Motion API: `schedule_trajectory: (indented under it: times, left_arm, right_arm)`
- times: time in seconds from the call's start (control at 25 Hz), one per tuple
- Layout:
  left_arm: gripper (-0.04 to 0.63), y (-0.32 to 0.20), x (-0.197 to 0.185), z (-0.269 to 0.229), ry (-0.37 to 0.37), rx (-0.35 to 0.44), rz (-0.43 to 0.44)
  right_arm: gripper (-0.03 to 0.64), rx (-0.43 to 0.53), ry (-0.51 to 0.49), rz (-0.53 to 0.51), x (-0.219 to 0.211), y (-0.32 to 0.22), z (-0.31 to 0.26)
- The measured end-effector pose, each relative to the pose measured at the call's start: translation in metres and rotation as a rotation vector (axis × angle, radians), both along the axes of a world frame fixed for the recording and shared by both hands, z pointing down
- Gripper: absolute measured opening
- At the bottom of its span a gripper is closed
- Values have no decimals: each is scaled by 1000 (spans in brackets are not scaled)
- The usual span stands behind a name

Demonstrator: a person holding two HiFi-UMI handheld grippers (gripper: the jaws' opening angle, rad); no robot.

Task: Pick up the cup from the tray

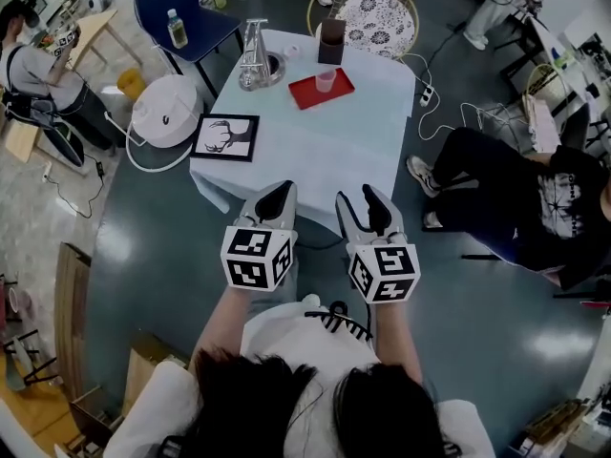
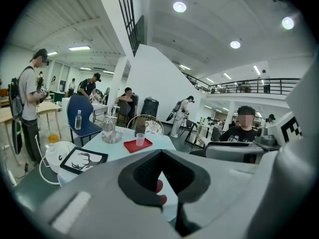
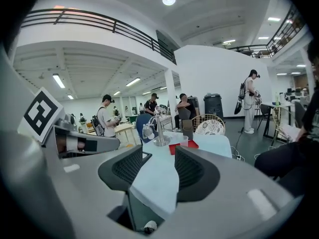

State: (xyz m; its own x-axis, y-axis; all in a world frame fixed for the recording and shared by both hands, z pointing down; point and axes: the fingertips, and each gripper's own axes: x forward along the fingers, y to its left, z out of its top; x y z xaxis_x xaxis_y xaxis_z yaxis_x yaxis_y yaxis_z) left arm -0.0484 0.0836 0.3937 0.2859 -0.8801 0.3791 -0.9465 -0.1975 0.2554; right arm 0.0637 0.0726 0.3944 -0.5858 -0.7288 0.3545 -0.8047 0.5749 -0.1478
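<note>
A small clear cup (image 1: pixel 326 81) stands upright on a red tray (image 1: pixel 307 94) at the far side of the white-clothed table (image 1: pixel 315 151). Both grippers hang short of the table's near edge, well away from the tray. My left gripper (image 1: pixel 276 199) is shut with nothing in it; its pads meet at the tips (image 2: pixel 160 153). My right gripper (image 1: pixel 371 209) is open and empty, and the table shows through the gap (image 3: pixel 159 158). The cup (image 2: pixel 140 140) and tray (image 2: pixel 132 146) appear far ahead in the left gripper view, and the cup (image 3: pixel 185 141) is small in the right gripper view.
A metal stand in a dish (image 1: pixel 255 60) and a dark box (image 1: pixel 331 41) sit beside the tray. A framed deer picture (image 1: pixel 225 137) lies at the table's left edge. Around the table are a white round device (image 1: pixel 167 111), a blue chair (image 1: pixel 181 8), a wicker chair (image 1: pixel 368 12) and a seated person (image 1: pixel 516 198).
</note>
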Motion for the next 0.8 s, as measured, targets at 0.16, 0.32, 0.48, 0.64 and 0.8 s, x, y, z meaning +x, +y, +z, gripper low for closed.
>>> schedule_trajectory:
  times: [0.16,0.32,0.48,0.64,0.8]
  left_arm:
    - [0,-27,-16,2,2,-8,-17]
    - [0,-54,-31,0,11,-9,-12]
    - [0,-83,-42,-4,20,-5,21]
    - [0,-109,-58,-3,31,-22,36]
    - [0,-136,-69,1,25,-23,69]
  right_arm:
    - [238,48,15,19,-9,-27,-8]
    - [250,46,5,27,-23,-51,-12]
    - [256,54,11,50,-37,-78,-17]
    - [262,60,10,75,-54,-106,-20]
    - [292,58,-3,93,-72,-137,-21]
